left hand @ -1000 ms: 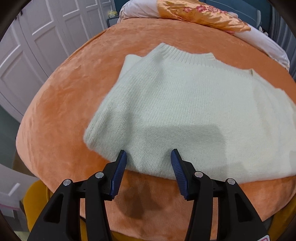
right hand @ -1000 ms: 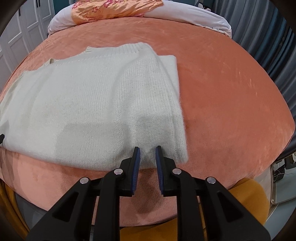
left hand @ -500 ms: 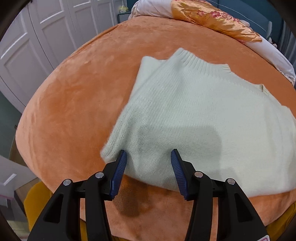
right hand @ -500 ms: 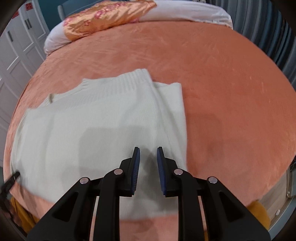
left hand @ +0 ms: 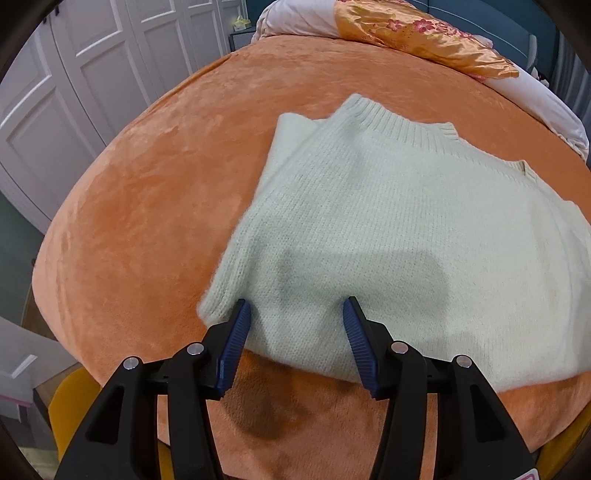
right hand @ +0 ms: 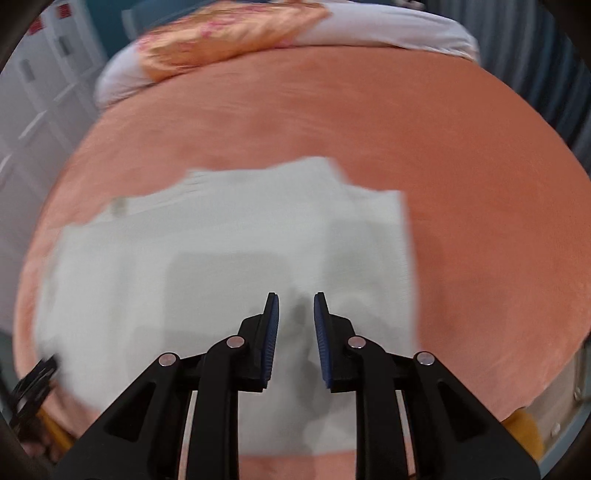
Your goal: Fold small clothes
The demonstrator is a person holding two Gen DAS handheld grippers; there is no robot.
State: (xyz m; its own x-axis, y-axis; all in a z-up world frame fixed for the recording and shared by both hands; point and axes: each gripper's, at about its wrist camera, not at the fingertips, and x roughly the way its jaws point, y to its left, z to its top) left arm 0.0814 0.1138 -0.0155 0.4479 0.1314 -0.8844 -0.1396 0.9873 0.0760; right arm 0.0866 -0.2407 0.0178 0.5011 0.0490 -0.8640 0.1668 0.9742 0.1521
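The left gripper (left hand: pixel 297 314), black with two blue ribbed pads, stands with its jaws wide apart at the near left corner of the garment, grasping nothing; one pad lies at the hem's corner, the other further along the hem. The right gripper (right hand: pixel 295 314) has its two pads parted by a narrow gap with nothing between them, poised over the garment's right half (this view is smeared by motion).

There is one garment: a pale mint-white knitted sweater (left hand: pixel 406 229), lying flat on the orange plush bedcover (left hand: pixel 166 184), near its front edge. Its ribbed collar points away from the grippers, and both sides appear folded inward, giving a roughly rectangular outline. The knit looks fuzzy and fine.

Beyond it lies one orange floral satin pillow (left hand: pixel 424 40) on white bedding (left hand: pixel 295 18). White panelled wardrobe doors (left hand: pixel 92 74) stand to the left.
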